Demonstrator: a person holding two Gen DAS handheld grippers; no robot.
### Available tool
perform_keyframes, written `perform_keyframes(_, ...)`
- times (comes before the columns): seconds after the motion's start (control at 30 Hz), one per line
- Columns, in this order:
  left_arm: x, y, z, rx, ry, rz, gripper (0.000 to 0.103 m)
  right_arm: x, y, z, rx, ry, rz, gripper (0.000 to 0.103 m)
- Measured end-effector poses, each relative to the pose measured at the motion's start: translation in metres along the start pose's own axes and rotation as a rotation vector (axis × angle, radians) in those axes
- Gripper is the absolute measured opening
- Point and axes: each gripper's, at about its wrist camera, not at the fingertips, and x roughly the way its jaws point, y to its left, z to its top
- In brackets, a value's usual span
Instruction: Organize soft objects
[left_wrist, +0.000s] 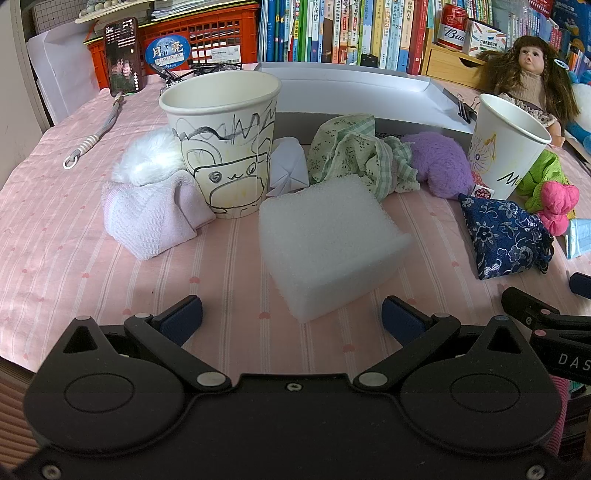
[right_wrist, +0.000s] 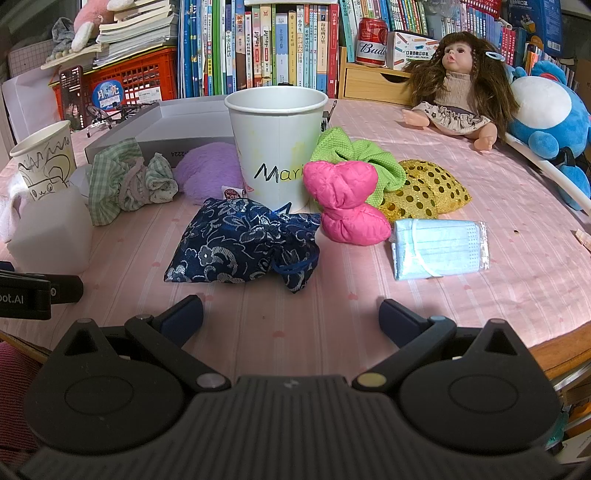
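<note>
My left gripper (left_wrist: 291, 314) is open and empty, just short of a white foam sponge block (left_wrist: 328, 243). Behind it stand a doodled paper cup (left_wrist: 225, 144), a pink sock (left_wrist: 151, 218), a white fluffy ball (left_wrist: 147, 158), green checked cloth (left_wrist: 354, 155) and a purple plush (left_wrist: 439, 166). My right gripper (right_wrist: 291, 314) is open and empty, in front of a navy floral pouch (right_wrist: 243, 247). Behind that stand a paper cup marked "Mari" (right_wrist: 277, 147), a pink bow (right_wrist: 347, 203), a green scrunchie (right_wrist: 354, 155), a gold sequin pouch (right_wrist: 424, 192) and a packed blue face mask (right_wrist: 439, 247).
A grey box lid (left_wrist: 354, 88) lies behind the cups. A doll (right_wrist: 458, 85) and a blue plush toy (right_wrist: 550, 114) sit at the back right. Books, a red crate (left_wrist: 207, 33) and a phone (left_wrist: 122, 55) line the back. The table edge (right_wrist: 561, 350) is near on the right.
</note>
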Motion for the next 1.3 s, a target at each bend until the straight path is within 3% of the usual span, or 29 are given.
perform_keyframes(0.77, 0.003, -0.002, 0.006, -0.007, 0.036, 0.015, 0.103, -0.005, 0.000, -0.005, 0.003, -0.020, -0.008, 0.103)
perform_keyframes(1.3, 0.003, -0.003, 0.001, -0.007, -0.009, 0.017, 0.103, -0.006, 0.000, -0.012, -0.001, -0.085, 0.000, 0.103)
